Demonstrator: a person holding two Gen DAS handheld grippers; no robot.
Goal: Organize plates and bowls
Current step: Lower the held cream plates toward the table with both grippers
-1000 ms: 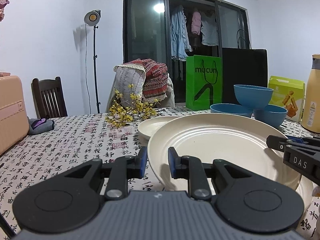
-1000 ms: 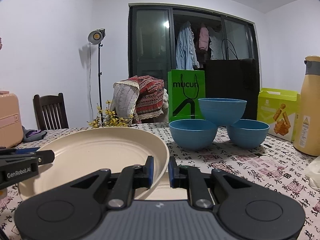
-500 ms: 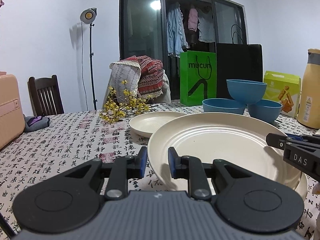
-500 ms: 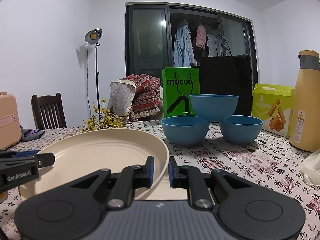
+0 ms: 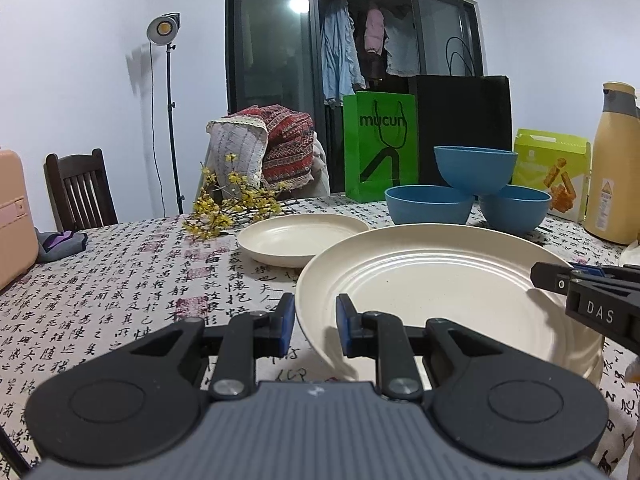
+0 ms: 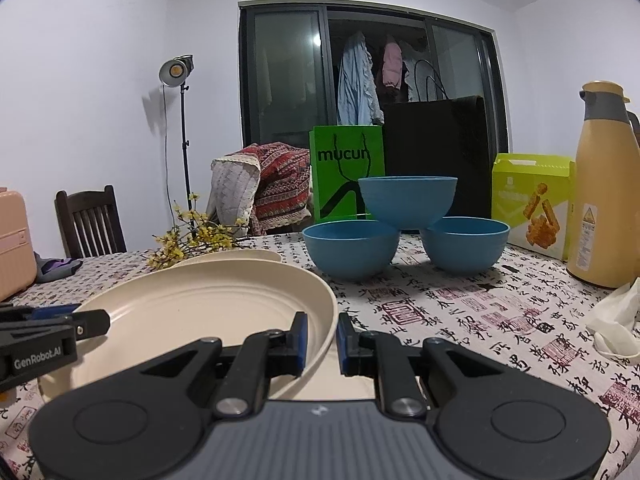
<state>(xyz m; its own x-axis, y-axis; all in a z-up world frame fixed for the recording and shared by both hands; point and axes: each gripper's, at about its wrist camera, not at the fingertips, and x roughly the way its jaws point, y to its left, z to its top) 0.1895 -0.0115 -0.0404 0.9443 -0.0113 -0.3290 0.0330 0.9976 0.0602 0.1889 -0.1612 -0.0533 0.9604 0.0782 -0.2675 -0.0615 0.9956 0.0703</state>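
Left gripper [image 5: 316, 322] and right gripper [image 6: 322, 338] pinch the large cream plate [image 5: 432, 292] by opposite rims; keeping it level should steady the carry.

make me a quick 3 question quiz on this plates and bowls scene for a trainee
1. True or false: the left gripper and the right gripper each clamp the rim of the same large cream plate.
2. How are the three blue bowls arranged? A) nested in one stack B) two on the table, one resting on top of them C) spread far apart
3. Fill in: beyond the large plate, near the yellow flowers, lies a smaller cream ____.

Key
1. True: one grips the left edge, the other the right edge.
2. B
3. plate
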